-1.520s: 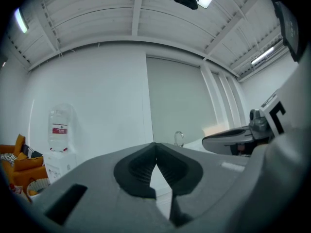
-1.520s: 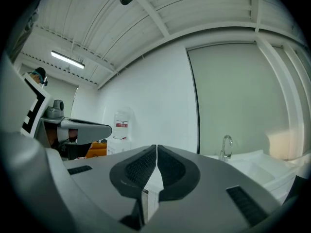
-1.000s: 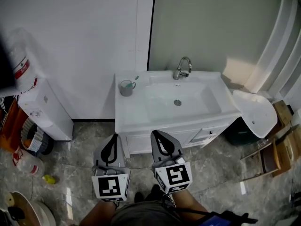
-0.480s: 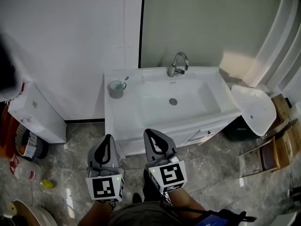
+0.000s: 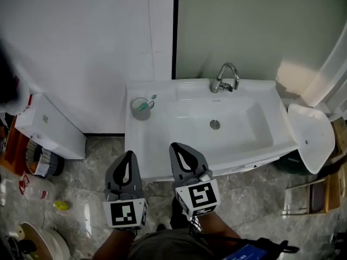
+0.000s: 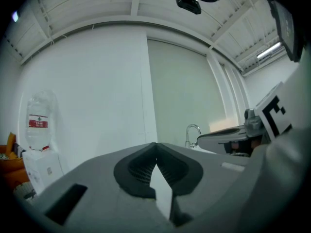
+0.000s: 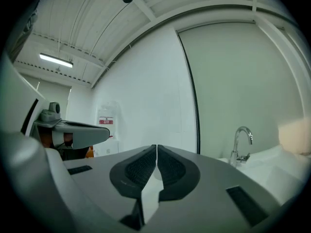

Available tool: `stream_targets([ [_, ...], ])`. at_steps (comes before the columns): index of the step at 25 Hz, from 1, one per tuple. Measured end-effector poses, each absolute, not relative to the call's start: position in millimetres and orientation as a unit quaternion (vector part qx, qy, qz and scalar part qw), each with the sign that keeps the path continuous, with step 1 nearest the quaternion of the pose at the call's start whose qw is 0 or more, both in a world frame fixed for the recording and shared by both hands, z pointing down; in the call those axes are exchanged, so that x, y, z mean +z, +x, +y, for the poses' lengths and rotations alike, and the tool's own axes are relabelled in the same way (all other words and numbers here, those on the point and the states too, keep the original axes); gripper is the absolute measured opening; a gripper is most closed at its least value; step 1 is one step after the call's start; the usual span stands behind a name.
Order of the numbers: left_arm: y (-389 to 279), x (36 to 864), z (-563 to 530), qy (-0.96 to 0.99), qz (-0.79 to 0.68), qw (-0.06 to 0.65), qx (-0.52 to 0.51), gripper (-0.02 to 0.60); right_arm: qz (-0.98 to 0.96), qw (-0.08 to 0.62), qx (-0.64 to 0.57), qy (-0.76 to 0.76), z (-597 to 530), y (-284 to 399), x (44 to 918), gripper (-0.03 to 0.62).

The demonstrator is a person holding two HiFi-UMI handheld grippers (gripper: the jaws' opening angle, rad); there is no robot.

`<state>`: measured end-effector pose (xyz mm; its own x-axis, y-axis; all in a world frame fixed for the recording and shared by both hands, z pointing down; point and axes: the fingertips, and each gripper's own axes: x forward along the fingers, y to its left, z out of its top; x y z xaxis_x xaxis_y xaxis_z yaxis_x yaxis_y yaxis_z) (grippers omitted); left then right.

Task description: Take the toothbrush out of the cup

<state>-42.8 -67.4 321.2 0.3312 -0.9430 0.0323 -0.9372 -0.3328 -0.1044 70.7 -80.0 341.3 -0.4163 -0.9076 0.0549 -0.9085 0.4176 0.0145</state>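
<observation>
Both tongs (image 5: 127,156) (image 5: 177,147) well short of toothbrush (image 5: 150,99).

A washroom — white sink (image 5: 162,145), faucet (image 5: 225,79), marble floor (image 5: 87,194).

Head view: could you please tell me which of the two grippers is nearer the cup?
The left gripper: it sits almost directly below the cup in the picture, while the right gripper lies further right, before the basin.

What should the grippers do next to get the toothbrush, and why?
Probably reach the left gripper forward toward the cup. It is shut and hangs by the front edge of the sink, while the toothbrush stands in the cup at the back left corner.
</observation>
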Motion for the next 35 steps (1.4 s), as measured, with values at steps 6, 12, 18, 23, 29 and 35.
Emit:
stream_targets([
  [6, -38.3, 300.4, -111.8, -0.792, 0.607, 0.052, -0.040, 0.014, -0.861, 0.003, -0.001, 0.509, -137.1, 73.1, 318.1, 0.015],
  [12, -43.5, 287.8, -138.8, -0.773, 0.632, 0.055, -0.031, 0.014, -0.875, -0.009, -0.020, 0.483, -175.7, 65.1, 297.2, 0.015],
  [18, -65.6, 291.1, -160.7, -0.757, 0.651, 0.042, -0.024, 0.014, -0.884, 0.009, -0.019, 0.466, -199.1, 49.7, 305.4, 0.015],
  [23, -80.5, 309.4, -181.1, -0.761, 0.648, 0.020, -0.032, 0.014, -0.885, 0.029, -0.003, 0.464, -215.2, 34.2, 330.9, 0.015],
  [29, -89.5, 333.5, -210.9, -0.771, 0.635, 0.001, -0.045, 0.014, -0.880, 0.053, 0.022, 0.471, -240.0, 25.1, 358.8, 0.015],
  [35, -92.5, 363.2, -236.7, -0.779, 0.623, -0.024, -0.065, 0.014, -0.875, 0.075, 0.057, 0.475, -259.1, 18.4, 395.5, 0.015],
])
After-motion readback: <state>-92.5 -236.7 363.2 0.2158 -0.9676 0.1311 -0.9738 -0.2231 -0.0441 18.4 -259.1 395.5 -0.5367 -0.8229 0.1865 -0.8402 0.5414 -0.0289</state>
